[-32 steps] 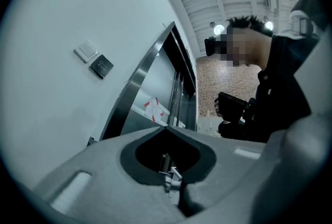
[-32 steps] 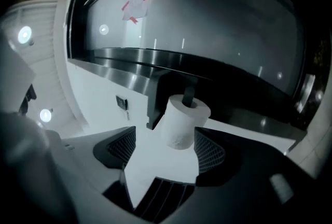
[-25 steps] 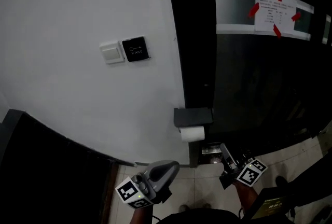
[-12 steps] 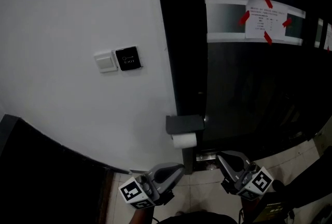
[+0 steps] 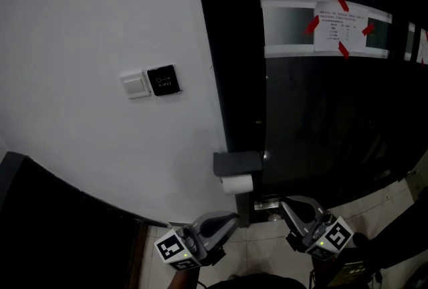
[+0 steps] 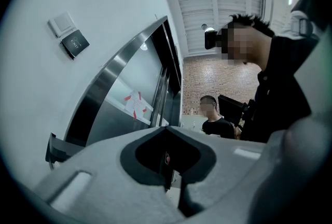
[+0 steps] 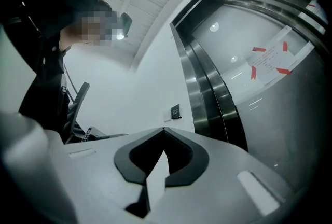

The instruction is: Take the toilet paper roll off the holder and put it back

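The white toilet paper roll (image 5: 237, 183) hangs under the dark grey holder cover (image 5: 237, 162), fixed where the white wall meets the black door frame. Both grippers are below it, near the bottom edge of the head view, and neither touches it. My left gripper (image 5: 229, 219) points up toward the roll from the lower left, jaws together and empty. My right gripper (image 5: 287, 204) sits lower right of the roll, also shut on nothing. In the left gripper view the holder (image 6: 56, 148) shows at the left edge beyond the closed jaws (image 6: 166, 127). The right gripper view shows closed jaws (image 7: 164, 128) and no roll.
A white switch (image 5: 136, 85) and a black exit button (image 5: 163, 80) are on the wall above left. The dark door carries a glass strip with a paper notice (image 5: 340, 28) taped in red. Pale floor tiles (image 5: 254, 251) lie below. A person (image 6: 212, 119) stands in the background.
My right gripper has risen and rolled, so its jaws now show side-on with the marker cube lower right. The left gripper shifted slightly. Since half a second ago both are nearly still.
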`<control>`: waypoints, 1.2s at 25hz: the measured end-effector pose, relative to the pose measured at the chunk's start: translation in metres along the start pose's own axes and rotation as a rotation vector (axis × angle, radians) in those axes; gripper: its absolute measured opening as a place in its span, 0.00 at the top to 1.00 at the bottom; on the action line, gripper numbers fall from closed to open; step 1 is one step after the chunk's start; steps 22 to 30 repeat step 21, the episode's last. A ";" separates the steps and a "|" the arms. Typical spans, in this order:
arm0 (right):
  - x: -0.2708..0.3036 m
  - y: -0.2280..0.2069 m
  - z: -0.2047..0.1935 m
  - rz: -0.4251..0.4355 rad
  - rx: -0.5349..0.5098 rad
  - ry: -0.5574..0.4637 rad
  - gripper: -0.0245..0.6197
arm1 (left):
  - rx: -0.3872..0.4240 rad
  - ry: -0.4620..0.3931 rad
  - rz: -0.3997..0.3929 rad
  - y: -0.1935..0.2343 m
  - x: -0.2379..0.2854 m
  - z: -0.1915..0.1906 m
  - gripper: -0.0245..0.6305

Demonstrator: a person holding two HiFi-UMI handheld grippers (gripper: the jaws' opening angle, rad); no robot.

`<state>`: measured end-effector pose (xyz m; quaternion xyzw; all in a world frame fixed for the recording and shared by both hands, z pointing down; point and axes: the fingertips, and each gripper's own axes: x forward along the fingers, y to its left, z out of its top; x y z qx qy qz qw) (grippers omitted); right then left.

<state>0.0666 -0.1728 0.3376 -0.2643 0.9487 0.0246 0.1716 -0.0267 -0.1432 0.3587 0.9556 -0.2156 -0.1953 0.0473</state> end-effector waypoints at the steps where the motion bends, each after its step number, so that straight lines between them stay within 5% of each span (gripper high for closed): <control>1: 0.000 -0.001 0.001 -0.001 0.002 -0.004 0.96 | 0.003 0.000 -0.001 0.000 0.000 0.000 0.96; 30: 0.005 -0.010 0.005 -0.018 -0.001 -0.028 0.96 | -0.007 -0.006 0.000 0.007 0.005 0.000 0.96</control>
